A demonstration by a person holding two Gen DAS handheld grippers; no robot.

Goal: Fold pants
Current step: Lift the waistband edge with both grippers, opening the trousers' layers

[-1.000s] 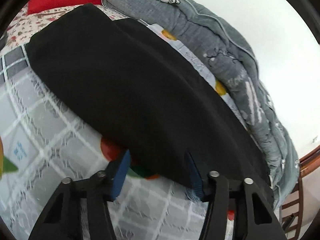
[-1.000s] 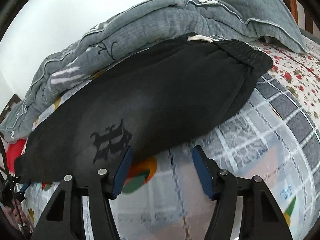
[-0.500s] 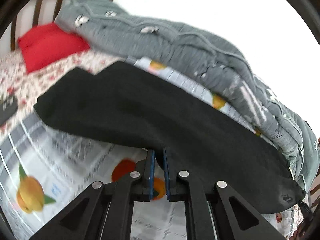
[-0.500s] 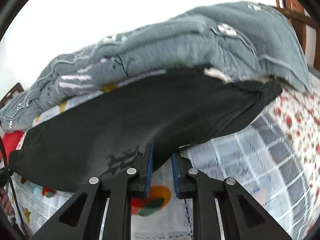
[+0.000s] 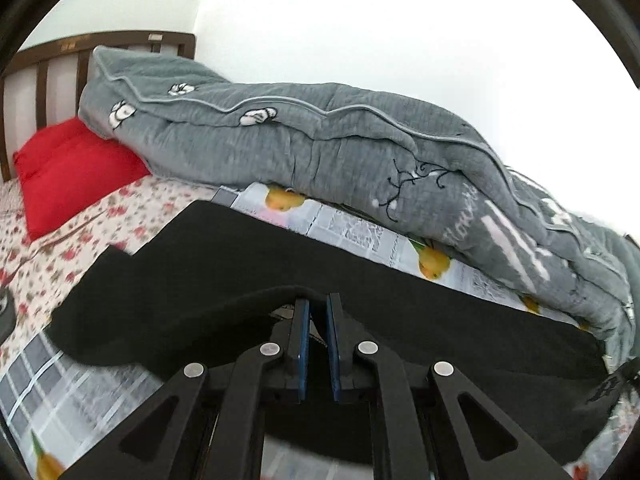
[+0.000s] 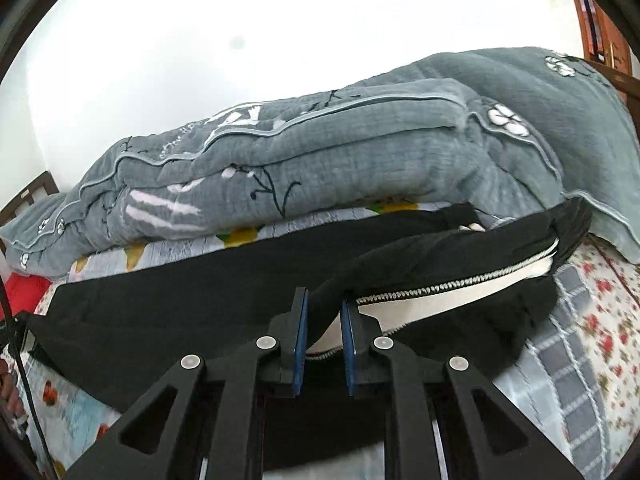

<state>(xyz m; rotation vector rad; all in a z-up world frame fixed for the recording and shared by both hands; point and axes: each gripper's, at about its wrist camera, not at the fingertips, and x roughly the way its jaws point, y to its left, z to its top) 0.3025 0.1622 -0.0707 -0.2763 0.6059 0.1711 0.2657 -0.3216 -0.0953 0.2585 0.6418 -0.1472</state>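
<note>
A: Pants (image 5: 400, 312) were flat on the bed a second ago, with both claws gaping at their near edge. Now?

B: Both claws are clenched on the fabric. The left gripper (image 5: 318, 312) pinches the black near edge between its blue pads and has raised it into a peak; the right gripper's (image 6: 323, 316) jaws have just been closing, with a thick fold of the black cloth squeezed between them.

A: How do the hands sit?

B: Both grippers tilt downward toward the bed, higher than before: more of the grey quilt (image 5: 360, 152) and white wall shows now.

A: And the garment itself?

B: Black, lying lengthwise along the fruit-print sheet (image 5: 352, 232), just in front of the quilt. In the right view the lifted waist end gapes open, showing a pale lining (image 6: 460, 300) and a white stitched seam. The far edge lies on the sheet.

A: Anything else?

B: A red pillow (image 5: 68, 172) against the wooden headboard (image 5: 40, 76), at the bed's head end.
</note>
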